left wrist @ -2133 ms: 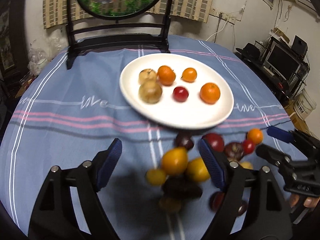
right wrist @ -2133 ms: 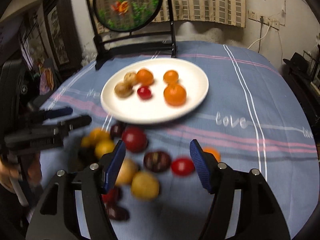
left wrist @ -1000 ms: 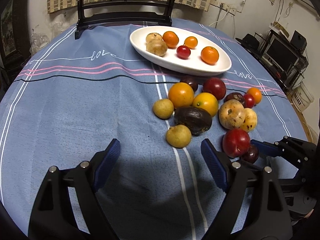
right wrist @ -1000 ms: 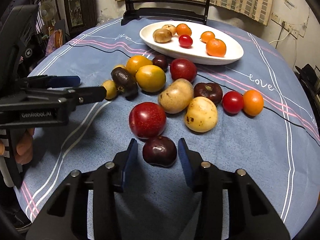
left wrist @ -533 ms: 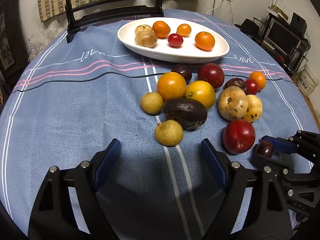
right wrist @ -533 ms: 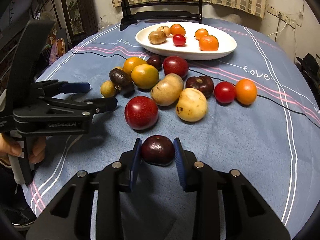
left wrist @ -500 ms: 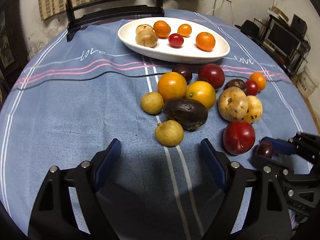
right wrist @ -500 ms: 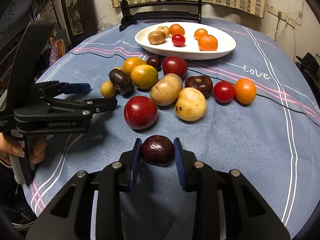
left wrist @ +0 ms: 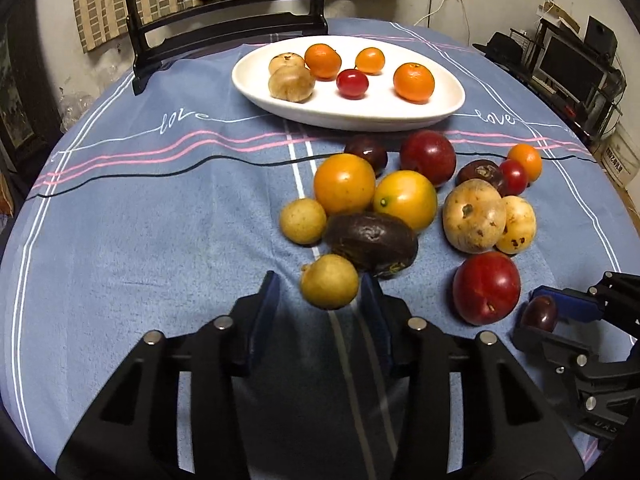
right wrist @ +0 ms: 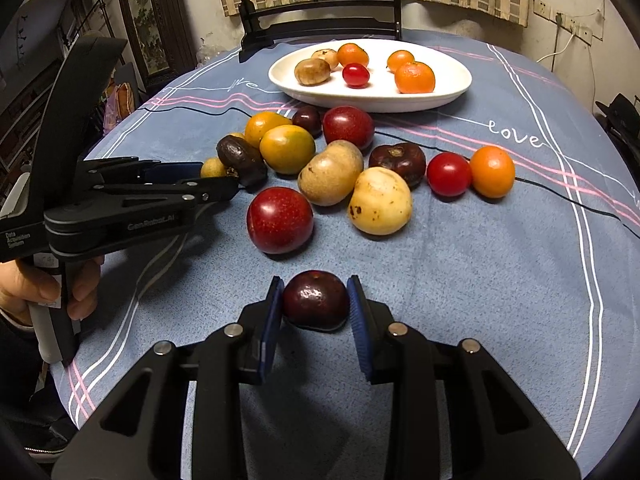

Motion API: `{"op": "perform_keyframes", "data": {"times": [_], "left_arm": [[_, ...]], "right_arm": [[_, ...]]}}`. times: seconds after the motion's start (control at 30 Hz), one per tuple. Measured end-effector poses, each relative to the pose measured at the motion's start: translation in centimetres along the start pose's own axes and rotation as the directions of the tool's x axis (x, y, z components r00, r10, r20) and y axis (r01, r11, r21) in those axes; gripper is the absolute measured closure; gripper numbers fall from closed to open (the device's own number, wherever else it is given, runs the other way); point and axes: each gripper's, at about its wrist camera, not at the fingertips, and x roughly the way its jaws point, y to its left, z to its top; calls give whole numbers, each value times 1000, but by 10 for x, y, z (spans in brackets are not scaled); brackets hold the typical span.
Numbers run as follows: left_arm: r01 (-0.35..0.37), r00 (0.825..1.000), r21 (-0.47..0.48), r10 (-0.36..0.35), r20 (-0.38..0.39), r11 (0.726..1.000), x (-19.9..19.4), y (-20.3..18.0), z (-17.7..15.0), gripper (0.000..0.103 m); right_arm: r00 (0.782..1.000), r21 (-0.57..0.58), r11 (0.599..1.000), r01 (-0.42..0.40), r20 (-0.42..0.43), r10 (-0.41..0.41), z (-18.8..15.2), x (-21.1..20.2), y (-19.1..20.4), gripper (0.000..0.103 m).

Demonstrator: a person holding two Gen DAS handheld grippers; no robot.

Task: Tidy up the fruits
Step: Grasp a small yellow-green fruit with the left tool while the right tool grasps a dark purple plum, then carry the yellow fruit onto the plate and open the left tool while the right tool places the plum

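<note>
My right gripper (right wrist: 316, 304) is shut on a dark purple plum (right wrist: 316, 300) just above the blue tablecloth; it also shows in the left wrist view (left wrist: 540, 314). My left gripper (left wrist: 322, 300) has its jaws narrowed around a small yellow-brown round fruit (left wrist: 329, 287), with a slight gap on the left side. A white oval plate (left wrist: 440, 110) at the far side holds several oranges, brown fruits and a red one. A cluster of loose fruits lies between the plate and the grippers, including a red plum (left wrist: 486, 288) and a dark wrinkled fruit (left wrist: 370, 242).
A black wooden stand (left wrist: 224, 32) with a round picture stands behind the plate. The table edge curves away on both sides. A hand (right wrist: 52, 292) holds the left gripper's handle at the left of the right wrist view.
The left gripper has moved forward and its jaws have narrowed around the small yellow-brown fruit. The right gripper stays shut on the dark plum.
</note>
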Motion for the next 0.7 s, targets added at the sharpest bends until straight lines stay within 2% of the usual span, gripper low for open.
{"op": "perform_keyframes", "data": {"times": [0.03, 0.17, 0.4, 0.7], "left_arm": [[0, 1000, 2, 0, 14, 1000, -3, 0, 0, 75], [-18, 998, 30, 16, 66, 999, -17, -2, -3, 75], [34, 999, -2, -34, 36, 999, -24, 3, -7, 75], [80, 994, 17, -81, 80, 997, -47, -1, -8, 75]], "right_arm": [[1000, 1, 1000, -1, 0, 1, 0, 0, 0, 70], [1000, 6, 1000, -12, 1, 12, -1, -1, -2, 70], [1000, 11, 1000, 3, 8, -4, -1, -6, -6, 70], [999, 29, 999, 32, 38, -33, -1, -20, -17, 70]]}}
